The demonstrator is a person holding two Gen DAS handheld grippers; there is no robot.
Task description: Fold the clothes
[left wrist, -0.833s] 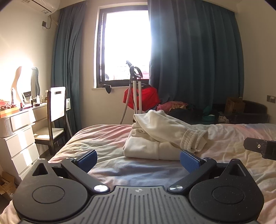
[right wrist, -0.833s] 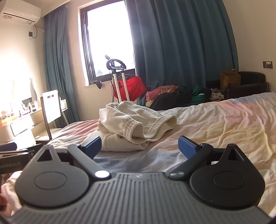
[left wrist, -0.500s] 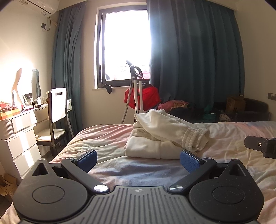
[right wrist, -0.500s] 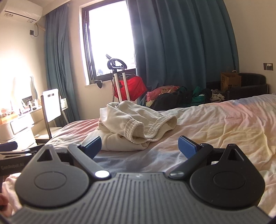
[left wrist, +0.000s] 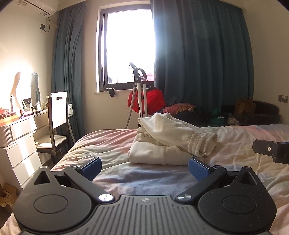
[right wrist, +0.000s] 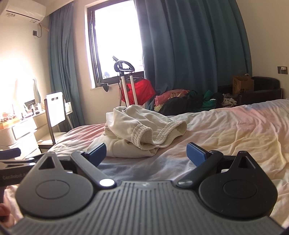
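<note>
Nothing moved | both fingers wide, empty | cream garment [left wrist: 168, 142] folded | label "GenRobot" [right wrist: 10, 176]

We counted one bed [left wrist: 112, 144]. On it lay one cream garment [left wrist: 162, 142], bundled, with one ribbed cuff showing. We counted two grippers: the left gripper [left wrist: 145, 167] and the right gripper [right wrist: 146, 152], each with two blue-padded fingers [left wrist: 91, 167], four fingers in all. One window [left wrist: 130, 45] stood between two blue curtains [left wrist: 202, 59]. We noted one chair [left wrist: 57, 115], one white dresser [left wrist: 19, 142] with small items too cluttered to count, one air conditioner [right wrist: 23, 10], one garment steamer [left wrist: 140, 90], one red item [right wrist: 142, 90] behind it, one paper bag [right wrist: 243, 84], and one heap of clothes [right wrist: 187, 101] past the bed, pieces uncountable.
</note>
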